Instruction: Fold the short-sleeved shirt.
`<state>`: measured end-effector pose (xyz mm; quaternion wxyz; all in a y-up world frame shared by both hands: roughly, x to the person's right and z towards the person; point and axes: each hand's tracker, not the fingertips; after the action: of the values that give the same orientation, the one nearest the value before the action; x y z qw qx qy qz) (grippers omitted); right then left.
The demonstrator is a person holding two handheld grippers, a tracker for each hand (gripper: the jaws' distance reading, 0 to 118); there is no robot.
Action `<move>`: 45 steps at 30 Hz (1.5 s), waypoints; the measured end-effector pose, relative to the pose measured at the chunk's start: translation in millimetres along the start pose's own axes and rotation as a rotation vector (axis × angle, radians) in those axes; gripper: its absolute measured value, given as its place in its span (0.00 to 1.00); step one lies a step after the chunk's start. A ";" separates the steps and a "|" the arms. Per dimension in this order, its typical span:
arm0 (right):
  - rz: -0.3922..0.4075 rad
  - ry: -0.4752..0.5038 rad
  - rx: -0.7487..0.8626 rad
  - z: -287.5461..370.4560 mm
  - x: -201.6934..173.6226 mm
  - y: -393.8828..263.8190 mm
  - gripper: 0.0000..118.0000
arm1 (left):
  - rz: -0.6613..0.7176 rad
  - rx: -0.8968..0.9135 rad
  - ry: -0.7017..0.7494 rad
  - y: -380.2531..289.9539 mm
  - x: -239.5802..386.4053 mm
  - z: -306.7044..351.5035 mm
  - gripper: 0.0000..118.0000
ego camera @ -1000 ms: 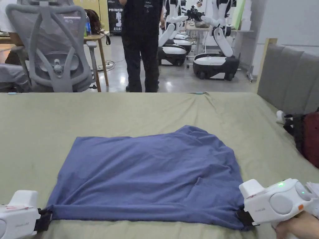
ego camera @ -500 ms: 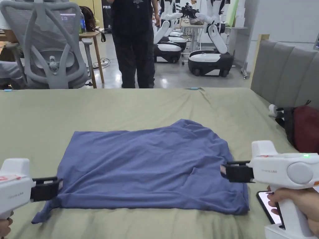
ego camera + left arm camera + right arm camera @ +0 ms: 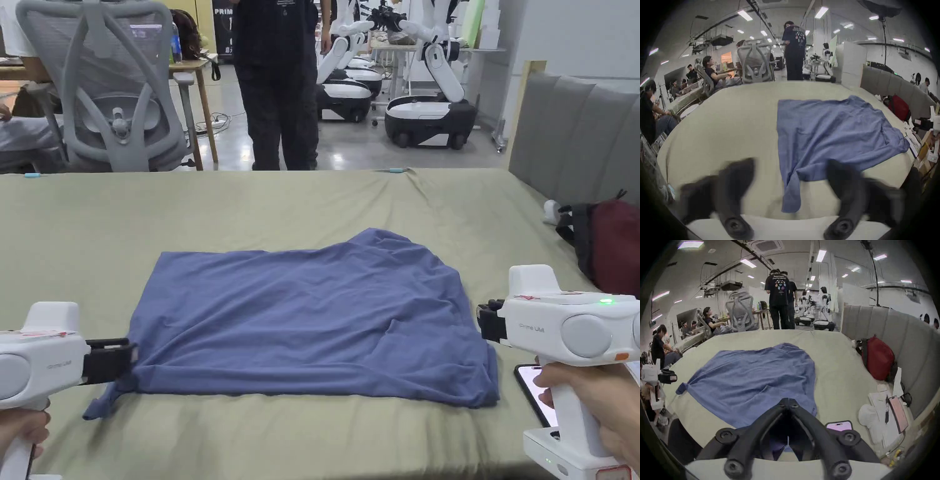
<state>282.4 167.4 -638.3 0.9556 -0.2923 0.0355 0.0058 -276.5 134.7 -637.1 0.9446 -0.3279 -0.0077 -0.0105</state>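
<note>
1. A blue, soft-knit short-sleeved shirt (image 3: 312,319) lies spread and already partly folded on an olive-green bedsheet (image 3: 300,206), occupying the middle of the bed in the head view, its near edge running from 8 o'clock to 4 o'clock.
2. The white hand-held left gripper (image 3: 128,360) hovers at 8 o'clock, jaws spread wide and empty; in the left gripper view its dark jaws stand well apart on either side of a loose tail of blue cloth (image 3: 791,194) that trails toward the bed's near edge.
3. The white hand-held right gripper (image 3: 482,320) sits at 4 o'clock, just beside the shirt's right edge; in the right gripper view its jaws are drawn together at the tips with no cloth pinched between them.
4. A dark-cased smartphone (image 3: 536,400) rests on the sheet below the right gripper, and a red backpack (image 3: 615,247) leans against the grey padded headboard (image 3: 581,137) at 3 o'clock.
5. Judgement: the next fold looks pending, and the stray tail at 7 o'clock is the weak point; a fold made without tucking it would likely leave a lopsided, lumpy packet.
6. Judgement: a pinch that catches only the top layer could drag the stacked layers apart, and the right gripper's sweep could knock the phone.
</note>
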 end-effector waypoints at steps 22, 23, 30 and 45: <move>0.061 -0.065 -0.170 -20.5 9.5 -28.5 0.93 | -0.032 -0.082 0.019 -24.4 -3.0 -28.3 0.01; 0.067 -0.056 -0.190 -23.7 9.5 -31.8 0.84 | -0.030 -0.079 0.019 -23.9 -3.0 -27.4 0.01; 0.124 -0.026 -0.366 -52.1 11.6 -61.8 0.08 | -0.025 -0.070 0.023 -24.3 -1.1 -26.4 0.01; 0.082 -0.004 -0.077 -66.6 25.5 60.7 0.03 | -0.050 0.064 0.016 85.1 -2.8 -46.8 0.01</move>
<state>301.7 180.2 -729.0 0.9427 -0.3273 0.0454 0.0466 -276.9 172.5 -726.6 0.9541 -0.2971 -0.0087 -0.0364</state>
